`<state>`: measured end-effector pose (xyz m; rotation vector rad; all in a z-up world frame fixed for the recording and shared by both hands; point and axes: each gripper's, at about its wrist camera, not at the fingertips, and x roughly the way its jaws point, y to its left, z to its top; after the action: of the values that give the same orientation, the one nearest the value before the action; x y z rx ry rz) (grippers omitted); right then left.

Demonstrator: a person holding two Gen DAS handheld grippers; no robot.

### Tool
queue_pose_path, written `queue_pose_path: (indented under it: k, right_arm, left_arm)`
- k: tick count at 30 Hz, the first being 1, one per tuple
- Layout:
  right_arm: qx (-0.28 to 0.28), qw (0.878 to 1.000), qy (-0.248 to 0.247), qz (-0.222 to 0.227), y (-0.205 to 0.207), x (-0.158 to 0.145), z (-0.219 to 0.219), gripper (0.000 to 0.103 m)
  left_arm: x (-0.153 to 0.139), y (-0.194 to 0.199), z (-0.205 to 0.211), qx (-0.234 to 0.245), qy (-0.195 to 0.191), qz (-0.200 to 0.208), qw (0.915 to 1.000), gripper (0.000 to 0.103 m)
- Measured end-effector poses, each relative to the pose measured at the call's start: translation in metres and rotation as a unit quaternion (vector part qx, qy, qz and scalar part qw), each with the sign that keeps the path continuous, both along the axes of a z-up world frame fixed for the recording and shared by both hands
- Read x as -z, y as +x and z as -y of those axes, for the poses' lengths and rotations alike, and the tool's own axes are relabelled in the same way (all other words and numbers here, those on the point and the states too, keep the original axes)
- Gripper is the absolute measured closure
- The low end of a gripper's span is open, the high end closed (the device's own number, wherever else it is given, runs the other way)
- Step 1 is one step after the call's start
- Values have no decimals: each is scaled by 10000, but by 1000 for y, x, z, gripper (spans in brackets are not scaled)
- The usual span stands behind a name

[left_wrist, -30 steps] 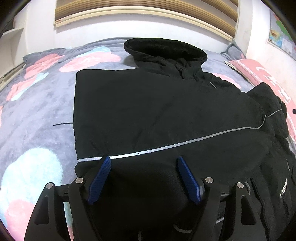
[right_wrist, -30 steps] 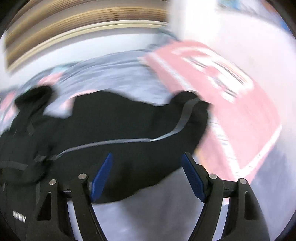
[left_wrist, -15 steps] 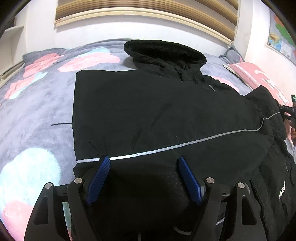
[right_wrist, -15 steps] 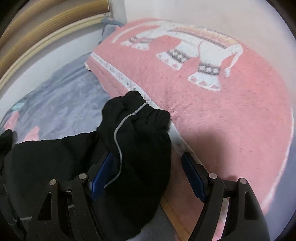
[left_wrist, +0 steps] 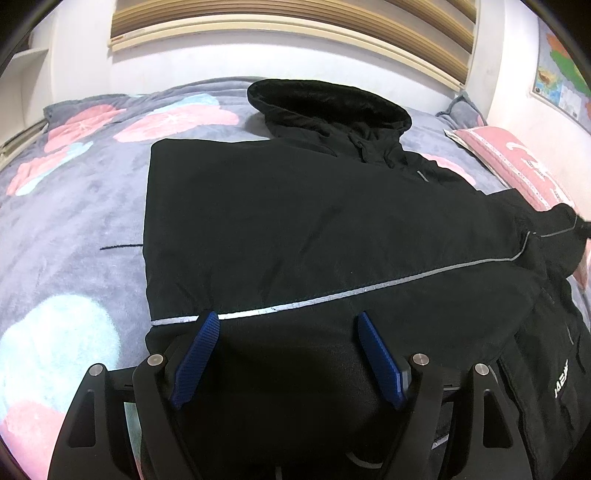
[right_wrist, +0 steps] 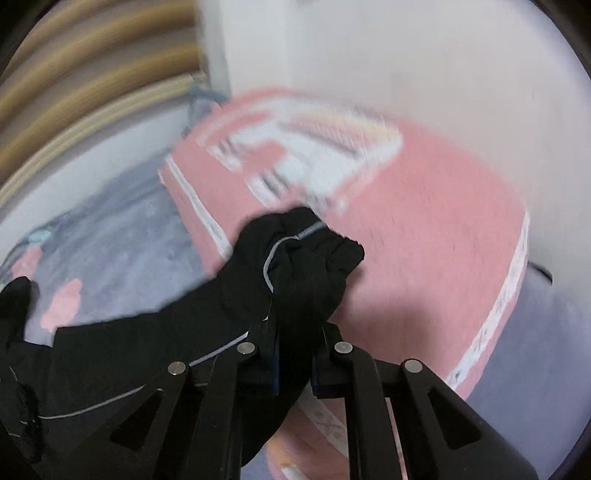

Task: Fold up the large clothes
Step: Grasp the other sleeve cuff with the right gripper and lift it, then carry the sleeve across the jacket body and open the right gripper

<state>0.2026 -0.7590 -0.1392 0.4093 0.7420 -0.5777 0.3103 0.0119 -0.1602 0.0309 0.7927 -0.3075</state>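
Black jacket (left_wrist: 295, 229) lies spread on the grey flowered blanket (left_wrist: 74, 229), hood (left_wrist: 328, 103) toward the headboard. Our left gripper (left_wrist: 286, 325) hangs released over the jacket's hem — our right gripper (right_wrist: 295, 332) is clenched on its sleeve cuff (right_wrist: 306, 254), just above the pink pillow (right_wrist: 424, 240).

The jacket (left_wrist: 295, 229) is spread on the bed (left_wrist: 74, 221), hood (left_wrist: 328, 107) toward the headboard (left_wrist: 288, 22), sleeve (right_wrist: 295, 266) laid over the pillow (right_wrist: 424, 240) at right.
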Motion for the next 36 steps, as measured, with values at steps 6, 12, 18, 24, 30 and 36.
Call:
queue_pose_path:
  k: [6,12,18,24,30,36]
  right_arm:
    - [-98,9990,-43,-426,13,-3,-17,90]
    - [-791,9955,-488,-195,10,-82,-96,90]
    - [-1764,9794,-968,-145,17,-156,-220,90]
    - [-2650,9531,-1466,21,43,-190,-366,90]
    - [-3510,9289,-1088,458,47,-195,-500,90]
    - [-4425,8948,-316,494,64,-169,-631,90]
  left_arm:
    - [0,0,0,2,-3,1,10000,24]
    - [-1,1,2,-12,53,-26,10000,24]
    - [-29,-5,-2,37,-160,-153,9997,24]
    - [-92,-43,-17,80,-341,114,9993,24]
    - [-127,-83,-37,-413,341,110,9985,24]
    - [-142,-133,-67,-236,-113,432,9987,24]
